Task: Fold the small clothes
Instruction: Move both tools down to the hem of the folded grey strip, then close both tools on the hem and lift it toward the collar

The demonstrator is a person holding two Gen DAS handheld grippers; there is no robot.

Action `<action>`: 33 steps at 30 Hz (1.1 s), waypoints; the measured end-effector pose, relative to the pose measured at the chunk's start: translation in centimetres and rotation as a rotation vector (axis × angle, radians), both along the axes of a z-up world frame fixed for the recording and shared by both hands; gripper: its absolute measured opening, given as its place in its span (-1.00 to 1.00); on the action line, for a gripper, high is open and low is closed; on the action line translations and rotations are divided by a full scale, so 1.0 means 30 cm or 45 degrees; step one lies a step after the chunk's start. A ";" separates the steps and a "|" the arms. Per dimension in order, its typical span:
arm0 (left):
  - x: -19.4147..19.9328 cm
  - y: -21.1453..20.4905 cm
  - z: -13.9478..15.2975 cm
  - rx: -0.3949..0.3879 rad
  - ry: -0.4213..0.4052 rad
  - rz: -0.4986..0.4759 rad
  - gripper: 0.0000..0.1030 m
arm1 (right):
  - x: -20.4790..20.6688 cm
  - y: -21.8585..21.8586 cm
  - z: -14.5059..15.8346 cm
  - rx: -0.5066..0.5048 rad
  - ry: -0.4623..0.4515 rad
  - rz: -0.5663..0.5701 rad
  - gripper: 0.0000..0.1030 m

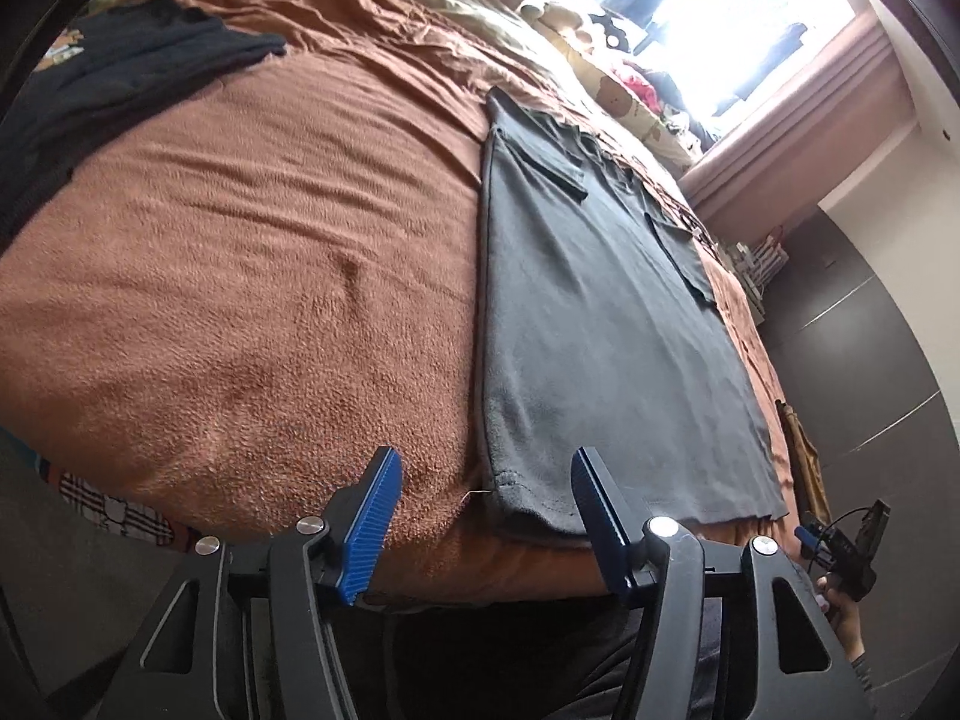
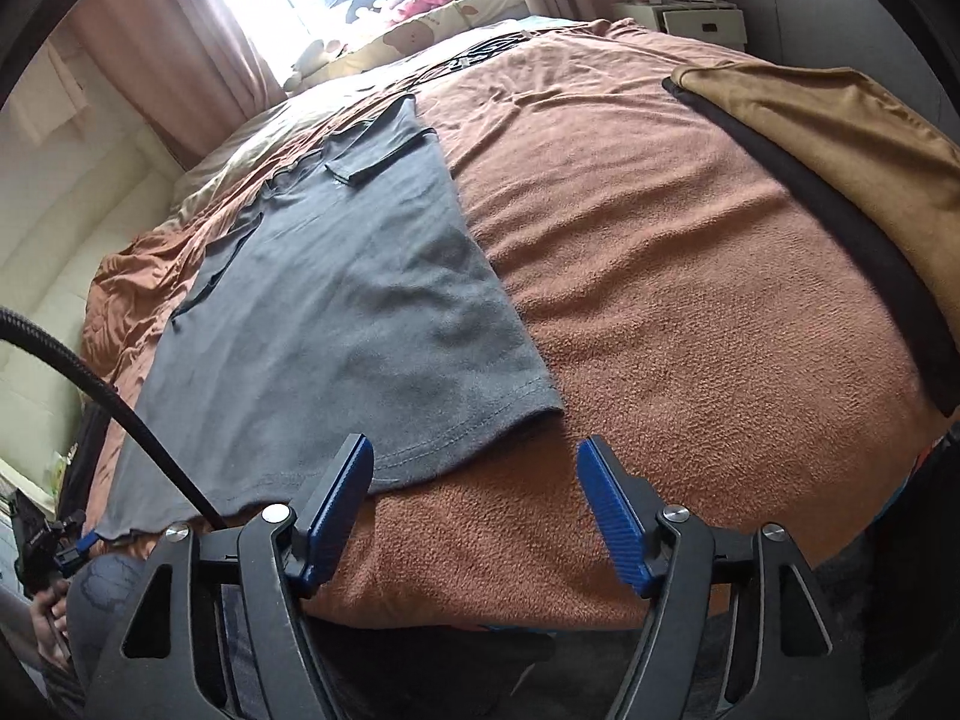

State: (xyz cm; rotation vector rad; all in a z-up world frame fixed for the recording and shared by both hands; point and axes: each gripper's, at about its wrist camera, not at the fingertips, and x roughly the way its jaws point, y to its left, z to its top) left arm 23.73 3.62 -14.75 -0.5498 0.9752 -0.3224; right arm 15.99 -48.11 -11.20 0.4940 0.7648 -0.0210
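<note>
Lying flat on the brown blanket (image 1: pixel 240 252), the grey shirt (image 1: pixel 600 312) faces both grippers' spread, empty fingers (image 2: pixel 336 504).

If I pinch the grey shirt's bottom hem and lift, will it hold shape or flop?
Probably flop: the grey shirt lies thin and flat, following the brown blanket. It looks light, so two corners should carry it. The fuzzy blanket may drag on it, so lift rather than slide. Both grippers are open.
</note>
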 end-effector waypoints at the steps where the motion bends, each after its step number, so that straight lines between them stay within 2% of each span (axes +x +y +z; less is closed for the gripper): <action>1: 0.005 0.005 -0.008 -0.040 0.021 0.016 0.18 | 0.004 -0.010 -0.005 0.032 -0.001 0.003 0.31; 3: 0.014 0.009 -0.028 -0.123 0.076 0.035 0.13 | 0.015 -0.018 -0.025 0.082 0.003 0.014 0.28; 5: 0.020 0.000 -0.041 -0.138 0.124 0.045 0.02 | 0.025 -0.020 -0.038 0.112 0.003 0.035 0.28; 11: 0.007 -0.024 -0.066 -0.168 0.206 0.082 0.02 | 0.077 -0.019 -0.087 0.157 0.017 0.059 0.28; 15: -0.006 -0.024 -0.071 -0.214 0.235 0.138 0.02 | 0.082 -0.050 -0.103 0.262 0.002 0.010 0.26; 20: 0.000 -0.052 -0.076 -0.196 0.250 0.170 0.00 | 0.053 -0.104 -0.142 0.406 0.000 -0.040 0.00; 21: 0.005 -0.056 -0.076 -0.194 0.251 0.177 -0.04 | 0.042 -0.114 -0.151 0.444 -0.003 -0.049 -0.08; 23: 0.014 -0.062 -0.080 -0.171 0.269 0.195 -0.40 | 0.021 -0.143 -0.163 0.486 -0.010 -0.080 -0.14; 25: 0.019 -0.059 -0.090 -0.167 0.286 0.216 -0.68 | 0.000 -0.164 -0.167 0.492 -0.026 -0.101 -0.14; 29: 0.019 -0.043 -0.102 -0.198 0.291 0.244 -0.81 | -0.014 -0.182 -0.166 0.473 -0.027 -0.116 -0.14; 33: 0.015 -0.036 -0.095 -0.192 0.277 0.257 -0.82 | 0.029 -0.165 -0.158 0.457 -0.014 -0.103 -0.14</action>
